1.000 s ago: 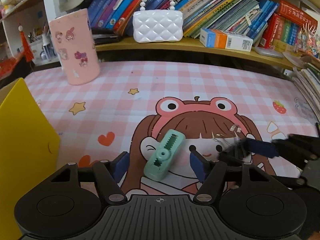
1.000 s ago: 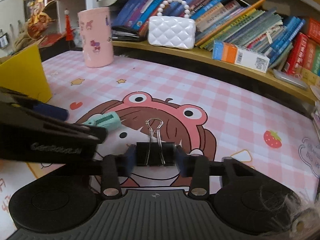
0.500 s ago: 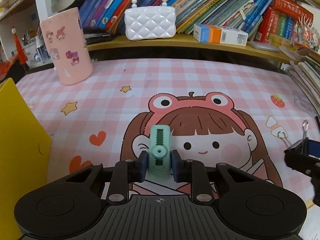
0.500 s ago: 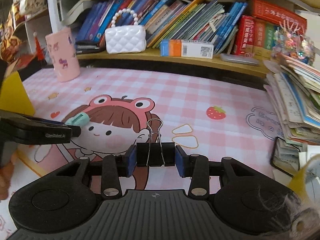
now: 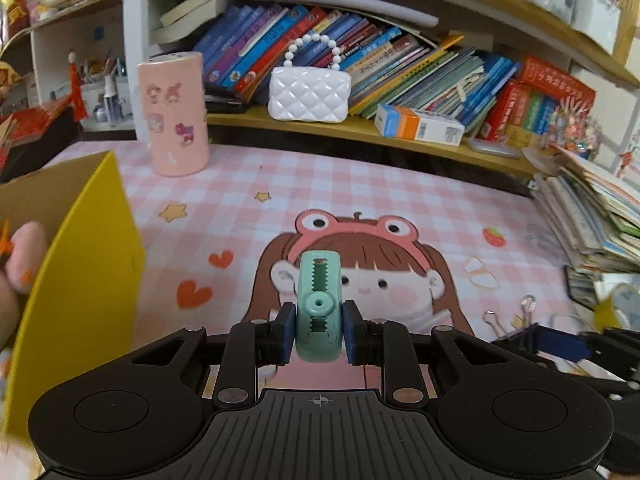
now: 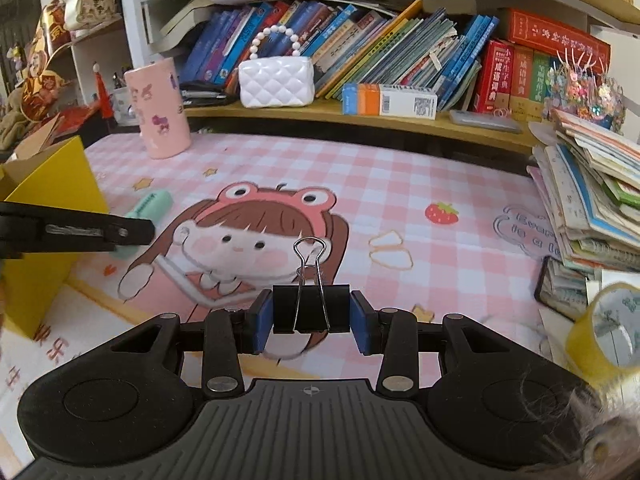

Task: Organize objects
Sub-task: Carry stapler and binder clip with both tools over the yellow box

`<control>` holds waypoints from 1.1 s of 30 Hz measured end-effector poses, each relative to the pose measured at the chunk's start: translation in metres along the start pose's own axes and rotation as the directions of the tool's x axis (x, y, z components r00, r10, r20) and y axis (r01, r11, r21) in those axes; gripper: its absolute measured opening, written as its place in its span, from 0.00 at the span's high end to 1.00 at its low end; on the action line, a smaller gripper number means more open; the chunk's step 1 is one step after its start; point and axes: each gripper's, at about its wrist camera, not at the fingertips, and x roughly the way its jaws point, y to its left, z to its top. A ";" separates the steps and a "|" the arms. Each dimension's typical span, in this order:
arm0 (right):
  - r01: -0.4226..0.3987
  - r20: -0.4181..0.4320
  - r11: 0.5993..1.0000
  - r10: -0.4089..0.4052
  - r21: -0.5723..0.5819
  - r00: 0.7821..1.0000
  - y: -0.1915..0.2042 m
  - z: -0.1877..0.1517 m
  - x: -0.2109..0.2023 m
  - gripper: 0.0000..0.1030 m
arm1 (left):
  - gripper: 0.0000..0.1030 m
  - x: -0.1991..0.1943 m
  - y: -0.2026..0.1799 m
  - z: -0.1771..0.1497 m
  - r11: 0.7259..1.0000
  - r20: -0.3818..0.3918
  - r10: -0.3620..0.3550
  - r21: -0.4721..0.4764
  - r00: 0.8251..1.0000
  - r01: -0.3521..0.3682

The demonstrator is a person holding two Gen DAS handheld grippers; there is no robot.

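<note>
My left gripper (image 5: pixel 319 330) is shut on a mint-green plastic clip (image 5: pixel 319 304) and holds it above the pink checked desk mat (image 5: pixel 360 200). The green clip also shows in the right wrist view (image 6: pixel 150 206), past the left gripper's black finger (image 6: pixel 100 232). My right gripper (image 6: pixel 311 320) is shut on a black binder clip (image 6: pixel 310 312) with its wire handles pointing up. The right gripper shows at the lower right of the left wrist view (image 5: pixel 560 346). An open yellow box (image 5: pixel 76 280) stands at the left, also seen in the right wrist view (image 6: pixel 48 216).
A pink cylindrical holder (image 5: pixel 173 114) stands at the back left of the mat. A white quilted purse (image 5: pixel 308 94) and an orange-blue carton (image 5: pixel 418 125) sit on the shelf. Stacked books (image 6: pixel 588 200) and a yellow tape roll (image 6: pixel 604 332) lie at the right. Binder clips (image 5: pixel 528 308) lie on the mat.
My left gripper closed on the green clip and lifted it. Both grippers rose and drew back from the mat, and the yellow box is now closer on the left.
</note>
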 end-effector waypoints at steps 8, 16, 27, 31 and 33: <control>-0.006 -0.043 1.000 0.006 -0.010 0.999 0.024 -0.025 -0.029 0.64 | 0.78 -0.047 0.007 -0.038 0.998 -0.038 -0.067 -0.005 0.997 0.067; 0.025 -0.079 1.000 -0.023 0.012 0.997 0.057 -0.051 -0.053 0.64 | 0.78 -0.079 0.027 -0.065 0.992 -0.061 -0.120 0.039 0.991 0.123; 0.011 -0.097 1.000 -0.012 -0.003 0.995 0.129 -0.080 -0.088 0.64 | 0.78 -0.129 0.082 -0.104 0.992 -0.065 -0.118 0.030 0.991 0.120; -0.013 -0.095 0.999 0.010 -0.033 0.995 0.156 -0.087 -0.094 0.64 | 0.78 -0.143 0.106 -0.113 0.995 -0.056 -0.098 0.009 0.994 0.098; -0.026 -0.097 0.998 0.021 -0.049 0.995 0.170 -0.090 -0.096 0.64 | 0.78 -0.151 0.118 -0.118 0.996 -0.052 -0.089 -0.001 0.995 0.089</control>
